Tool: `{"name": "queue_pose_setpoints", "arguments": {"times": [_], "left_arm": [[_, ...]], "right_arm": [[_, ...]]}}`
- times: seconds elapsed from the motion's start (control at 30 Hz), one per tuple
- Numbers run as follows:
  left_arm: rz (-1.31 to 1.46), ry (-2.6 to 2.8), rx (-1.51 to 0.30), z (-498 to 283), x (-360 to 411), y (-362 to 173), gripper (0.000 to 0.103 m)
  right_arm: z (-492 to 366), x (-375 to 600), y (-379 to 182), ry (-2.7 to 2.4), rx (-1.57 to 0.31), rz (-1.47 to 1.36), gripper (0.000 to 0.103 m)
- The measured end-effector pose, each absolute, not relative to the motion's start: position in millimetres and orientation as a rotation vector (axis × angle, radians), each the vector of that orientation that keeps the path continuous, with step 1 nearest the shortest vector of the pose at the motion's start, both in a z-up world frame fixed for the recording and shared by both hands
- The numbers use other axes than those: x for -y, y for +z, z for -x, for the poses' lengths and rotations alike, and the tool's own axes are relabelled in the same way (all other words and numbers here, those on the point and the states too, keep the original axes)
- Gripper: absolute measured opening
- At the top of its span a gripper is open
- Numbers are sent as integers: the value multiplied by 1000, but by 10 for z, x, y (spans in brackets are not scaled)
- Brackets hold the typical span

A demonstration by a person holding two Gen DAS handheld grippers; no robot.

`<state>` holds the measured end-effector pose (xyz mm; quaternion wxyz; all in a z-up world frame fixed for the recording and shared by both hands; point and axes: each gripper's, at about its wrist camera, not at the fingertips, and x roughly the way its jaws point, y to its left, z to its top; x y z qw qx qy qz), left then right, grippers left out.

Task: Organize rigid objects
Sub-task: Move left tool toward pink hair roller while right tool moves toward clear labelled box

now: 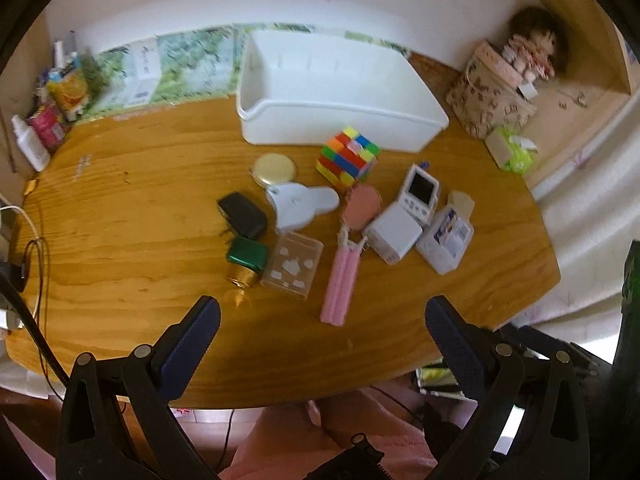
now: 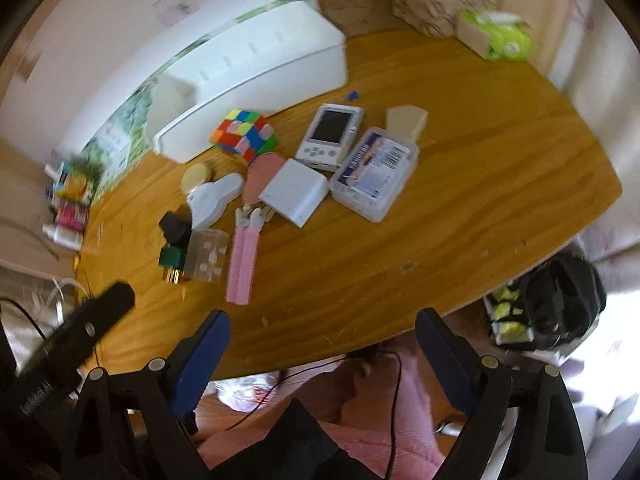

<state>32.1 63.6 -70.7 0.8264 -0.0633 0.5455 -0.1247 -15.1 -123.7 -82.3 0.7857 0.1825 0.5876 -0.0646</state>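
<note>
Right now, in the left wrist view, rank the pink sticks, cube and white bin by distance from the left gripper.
1. Pink sticks: nearest, just ahead of the left gripper.
2. Cube: mid-table.
3. White bin: farthest, by the wall.

Black-framed left gripper [image 1: 322, 320] and right gripper [image 2: 322, 334], blue pads, silver screws.

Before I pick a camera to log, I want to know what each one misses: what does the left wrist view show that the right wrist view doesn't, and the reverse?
Only the left wrist view shows the doll in the far corner and the inside of the white bin, which looks empty. Only the right wrist view shows the black bag on the floor and the left claw's finger. Both show the wooden table, the colour cube, the handheld game console and the pink handles. Each view shows its own claw open: left claw, right claw.
</note>
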Motion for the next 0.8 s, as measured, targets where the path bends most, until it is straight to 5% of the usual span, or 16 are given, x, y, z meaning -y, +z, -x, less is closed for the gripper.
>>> {"name": "queue_pose_setpoints", "arguments": {"times": [0.8], "left_arm": [[9, -282, -1261, -823, -28, -1111, 89]], "right_arm": [[-792, 2337, -1323, -143, -1384, -786, 94]]}}
